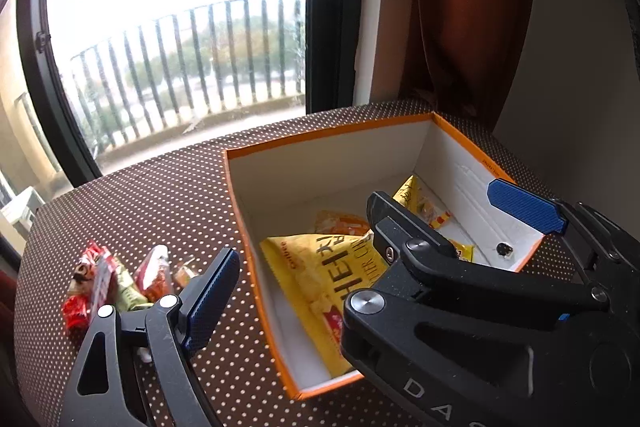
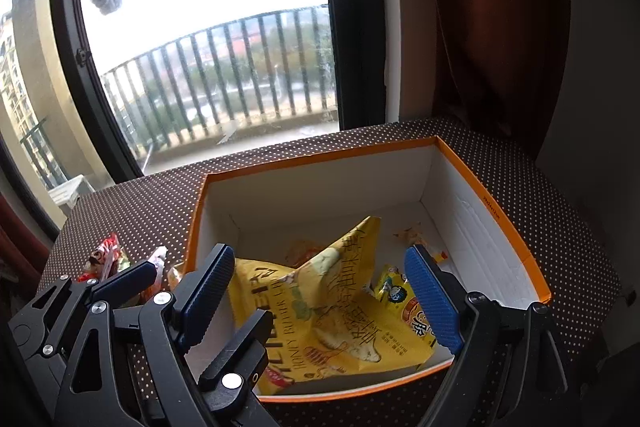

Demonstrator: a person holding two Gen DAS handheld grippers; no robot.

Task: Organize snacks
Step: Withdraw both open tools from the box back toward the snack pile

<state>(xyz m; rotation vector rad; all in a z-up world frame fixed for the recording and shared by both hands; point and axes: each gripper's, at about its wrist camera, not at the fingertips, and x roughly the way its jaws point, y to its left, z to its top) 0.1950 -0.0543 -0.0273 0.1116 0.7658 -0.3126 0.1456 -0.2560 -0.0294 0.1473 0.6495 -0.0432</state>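
Observation:
An open white box with an orange rim stands on the dotted table. Inside lie a big yellow chip bag, a second yellow bag tented over it, and small yellow and orange packets. My right gripper hangs open over the box with nothing between its pads. My left gripper is open and empty at the box's left wall. The two grippers overlap, and the right one hides the left gripper's right finger in the left wrist view.
Several loose snack packets lie in a pile on the brown dotted cloth left of the box. A large window runs behind the table. A brown curtain hangs at the back right.

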